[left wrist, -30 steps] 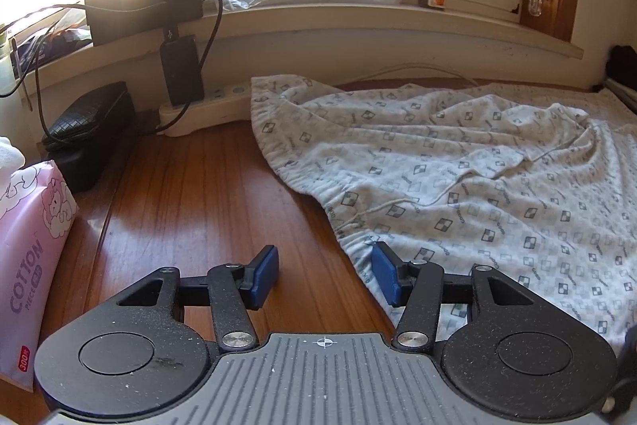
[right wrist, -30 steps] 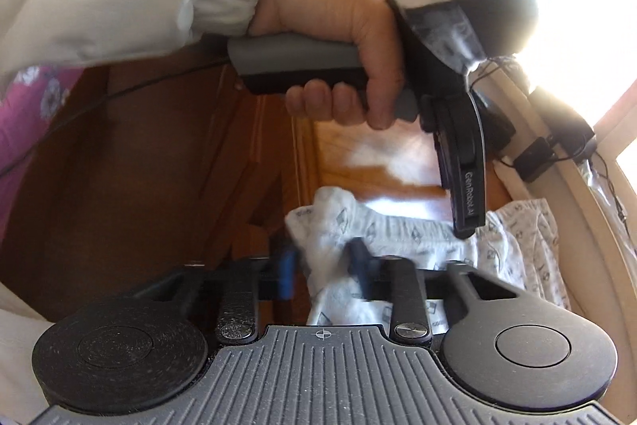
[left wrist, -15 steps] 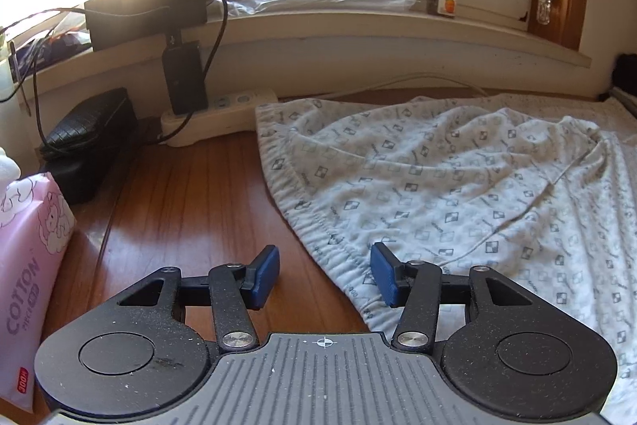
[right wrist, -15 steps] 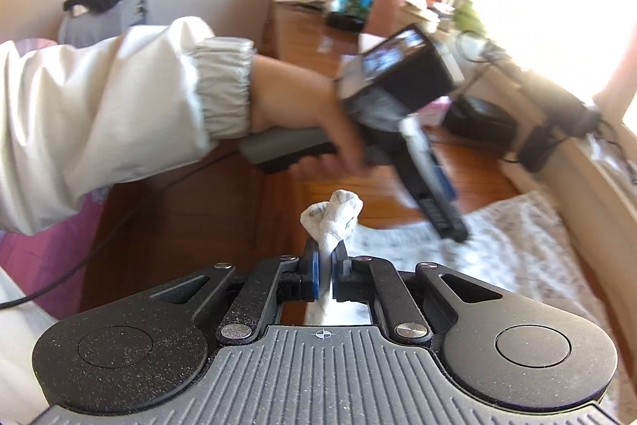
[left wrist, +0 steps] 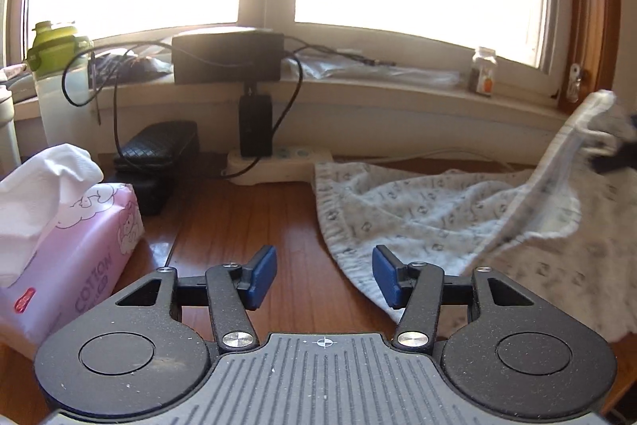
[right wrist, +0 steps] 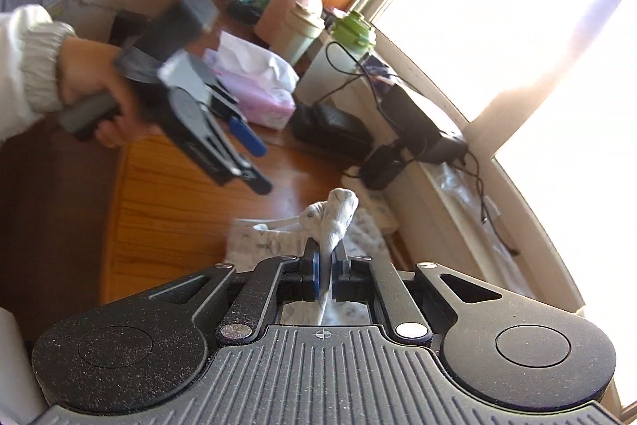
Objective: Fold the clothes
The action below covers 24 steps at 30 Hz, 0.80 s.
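A pale patterned garment (left wrist: pixel 438 218) lies spread on the wooden table (left wrist: pixel 239 226), right of centre. My right gripper (right wrist: pixel 325 265) is shut on a bunched corner of the garment (right wrist: pixel 334 218) and holds it up off the table; in the left wrist view that lifted corner (left wrist: pixel 597 114) stands at the far right. My left gripper (left wrist: pixel 324 277) hovers over bare wood beside the garment's near edge. Its jaws are opening and nothing is between them. The right wrist view shows the left gripper (right wrist: pixel 260 168) held by a hand in a white sleeve.
A pink tissue pack (left wrist: pixel 79 249) lies at the left. A black case (left wrist: pixel 159 146), a power strip (left wrist: pixel 278 166) with cables and a black box (left wrist: pixel 227 56) line the window sill. A green-lidded bottle (left wrist: pixel 55 86) and a small jar (left wrist: pixel 483 70) stand there too.
My right gripper has shut on the garment's corner and raised it off the table. My left gripper has drawn back and up from the garment's edge, still with nothing in it.
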{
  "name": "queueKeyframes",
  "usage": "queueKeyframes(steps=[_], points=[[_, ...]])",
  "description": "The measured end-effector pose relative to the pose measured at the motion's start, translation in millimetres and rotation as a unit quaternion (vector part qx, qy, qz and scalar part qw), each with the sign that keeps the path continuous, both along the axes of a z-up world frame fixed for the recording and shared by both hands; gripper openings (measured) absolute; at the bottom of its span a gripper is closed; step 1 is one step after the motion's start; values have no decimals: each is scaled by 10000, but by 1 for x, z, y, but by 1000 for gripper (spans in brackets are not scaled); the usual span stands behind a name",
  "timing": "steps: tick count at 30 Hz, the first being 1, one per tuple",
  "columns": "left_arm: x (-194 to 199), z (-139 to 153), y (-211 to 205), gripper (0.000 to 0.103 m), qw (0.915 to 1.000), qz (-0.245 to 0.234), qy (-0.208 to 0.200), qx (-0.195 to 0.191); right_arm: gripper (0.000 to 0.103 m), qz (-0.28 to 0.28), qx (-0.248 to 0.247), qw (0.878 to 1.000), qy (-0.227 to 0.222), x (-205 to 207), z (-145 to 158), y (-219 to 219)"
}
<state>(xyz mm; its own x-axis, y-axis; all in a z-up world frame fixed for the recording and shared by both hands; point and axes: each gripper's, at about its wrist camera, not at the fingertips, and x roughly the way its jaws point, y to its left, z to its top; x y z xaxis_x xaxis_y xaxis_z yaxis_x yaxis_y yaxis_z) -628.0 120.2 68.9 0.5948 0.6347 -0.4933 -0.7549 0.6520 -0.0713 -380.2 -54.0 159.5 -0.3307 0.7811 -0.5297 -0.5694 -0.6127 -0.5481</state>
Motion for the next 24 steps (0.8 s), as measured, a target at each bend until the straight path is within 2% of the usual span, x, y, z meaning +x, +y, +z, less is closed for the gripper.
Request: queueKeyframes(steps=[7,9,13,16,17,20,22,24], points=[[17,0,-33,66,9948,-958,-333,3,6,-22,417,9984,-369,-4,-5,18],[26,-4,-34,66,9932,-1134,-254,-41,6,-32,552,9973,-475,-5,-6,24],[45,-17,-18,63,9933,-1144,41,-172,6,19,777,9946,-692,-7,-8,36],[51,-22,-3,46,9919,-1209,23,-390,6,-15,861,9932,-784,-6,-10,53],[52,-23,2,28,9908,-1265,17,-477,6,-4,871,9928,-819,-6,-11,59],[48,-26,11,8,9883,-1333,-8,-744,6,24,929,9905,-1010,-9,-19,81],[41,-20,8,8,9880,-1329,17,-783,6,61,940,9893,-1116,-13,-28,96],[32,-10,1,7,9868,-1370,-122,-859,6,90,984,9885,-1143,-18,-36,106]])
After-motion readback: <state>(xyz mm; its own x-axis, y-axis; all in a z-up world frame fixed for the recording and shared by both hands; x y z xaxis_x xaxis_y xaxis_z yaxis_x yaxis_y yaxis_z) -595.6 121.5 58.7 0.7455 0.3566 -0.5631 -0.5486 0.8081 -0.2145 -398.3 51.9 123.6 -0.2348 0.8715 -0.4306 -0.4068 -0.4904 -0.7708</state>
